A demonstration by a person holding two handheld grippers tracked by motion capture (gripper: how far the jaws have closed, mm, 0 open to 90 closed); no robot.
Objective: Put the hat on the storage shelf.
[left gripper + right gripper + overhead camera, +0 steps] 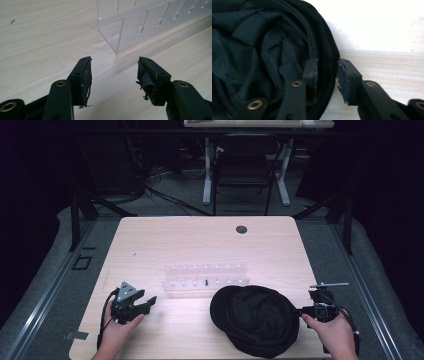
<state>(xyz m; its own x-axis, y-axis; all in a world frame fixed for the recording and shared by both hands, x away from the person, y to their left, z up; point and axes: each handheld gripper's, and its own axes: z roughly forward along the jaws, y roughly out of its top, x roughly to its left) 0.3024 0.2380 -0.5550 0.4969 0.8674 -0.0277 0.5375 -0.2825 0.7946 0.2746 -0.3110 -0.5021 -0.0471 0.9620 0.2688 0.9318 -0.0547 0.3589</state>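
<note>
A black hat (256,319) lies upside down on the table (200,245), near the front edge and right of the middle, its opening facing up and its dark lining creased inside. The right gripper (301,311) comes in from the table's right edge at the front, held in the person's right hand (336,332), and reaches the hat's right rim. In the right gripper view the jaws straddle that rim (327,72): one jaw sits inside the hat against the lining, the other outside over the wood. The inner pad looks to be touching the cloth, while a thin gap shows between the rim and the outer pad, so the jaws are half spread and not yet pinching the hat.

The left gripper (149,302) rests near the front left corner of the table, held in the left hand (119,327), and points toward the middle. In the left gripper view its jaws stand wide apart with only bare wood between them. Just ahead of them is the near end of a clear rack (140,25), which lies across the middle of the table, behind the hat and close to it. A small dark hole (241,229) sits near the back edge.
</note>
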